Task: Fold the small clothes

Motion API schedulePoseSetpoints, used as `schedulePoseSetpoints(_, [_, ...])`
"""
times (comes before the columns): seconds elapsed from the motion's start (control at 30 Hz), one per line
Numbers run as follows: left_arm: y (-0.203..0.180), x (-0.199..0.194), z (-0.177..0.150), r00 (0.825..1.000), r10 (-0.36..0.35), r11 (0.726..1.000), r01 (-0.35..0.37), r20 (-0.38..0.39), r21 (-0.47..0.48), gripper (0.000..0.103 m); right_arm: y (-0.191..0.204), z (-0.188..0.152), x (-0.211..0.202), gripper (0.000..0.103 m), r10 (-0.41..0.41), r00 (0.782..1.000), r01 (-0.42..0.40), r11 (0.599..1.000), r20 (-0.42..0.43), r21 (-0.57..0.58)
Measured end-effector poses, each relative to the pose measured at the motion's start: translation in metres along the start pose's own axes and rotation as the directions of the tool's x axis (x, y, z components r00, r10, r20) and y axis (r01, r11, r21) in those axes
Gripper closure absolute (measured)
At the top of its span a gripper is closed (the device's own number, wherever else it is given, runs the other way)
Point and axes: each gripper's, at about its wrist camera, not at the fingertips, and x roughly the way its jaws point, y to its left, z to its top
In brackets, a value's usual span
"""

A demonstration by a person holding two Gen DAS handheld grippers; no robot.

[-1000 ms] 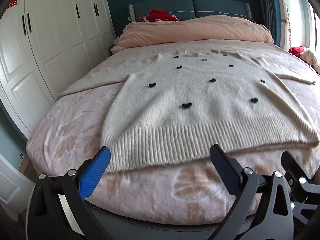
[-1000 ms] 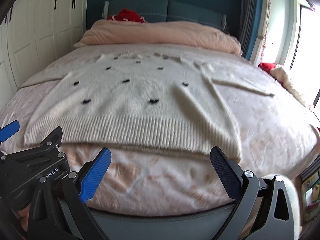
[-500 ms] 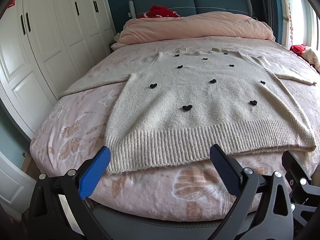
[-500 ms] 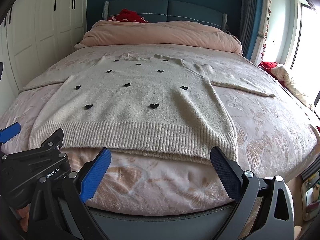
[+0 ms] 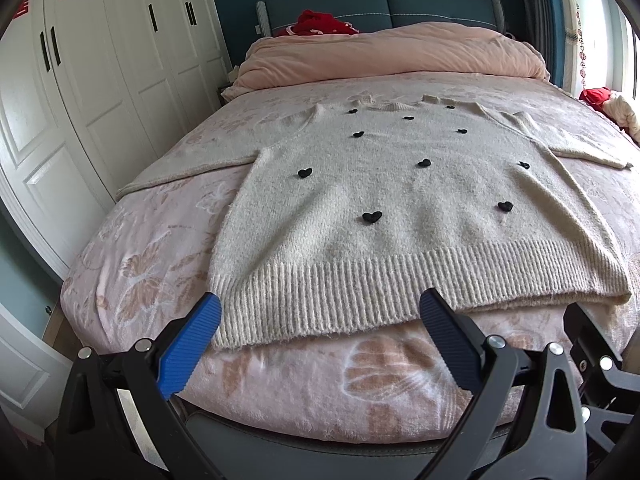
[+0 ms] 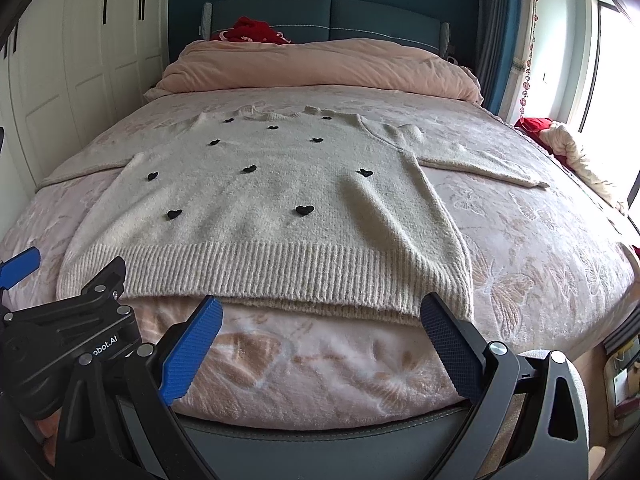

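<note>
Left tool point(image 5: 320, 322): blue pads spread wide apart, holding nothing, at the bottom of the frame just short of the ribbed hem.
Right tool point(image 6: 320, 322): likewise wide open and empty, low in its frame at the hem's right corner; the left tool's black body shows at its lower left.
Sweater point(image 5: 400, 208): cream knit with small black hearts, lying flat and face up mid-frame on the bed, hem nearest the tools, both sleeves spread out to the sides.
Bed point(image 5: 160, 248): pink floral cover, filling most of both views.
Duvet point(image 5: 392, 56): pink, heaped across the upper middle, beyond the sweater's collar.
Headboard point(image 5: 440, 0): blue-grey, against a dark teal wall, with a red cloth point(image 5: 320, 24) lying before it.
Wardrobe point(image 5: 100, 80): white doors with red paper cut-outs, upper left.
Window side: bright glare at the right edge of the right wrist view; a red and cream bundle point(image 6: 560, 136) there is hard to make out.
</note>
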Motion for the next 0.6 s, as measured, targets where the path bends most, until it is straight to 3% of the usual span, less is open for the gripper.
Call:
schedulePoseSetpoints(0.4, [-0.003, 0.016, 0.005, 0.998, -0.011, 1.0, 0.01, -0.064, -0.007, 0.005, -0.003, 0.005, 0.016, 0.005, 0.012, 0.999, -0.012, 1.0, -0.045, 0.002])
schedulePoseSetpoints(0.6, [-0.008, 0.02, 0.025, 0.995, -0.069, 0.998, 0.069, -0.072, -0.008, 0.005, -0.027, 0.037, 0.029, 0.005, 0.053, 0.997, -0.053, 0.999, -0.05, 0.008])
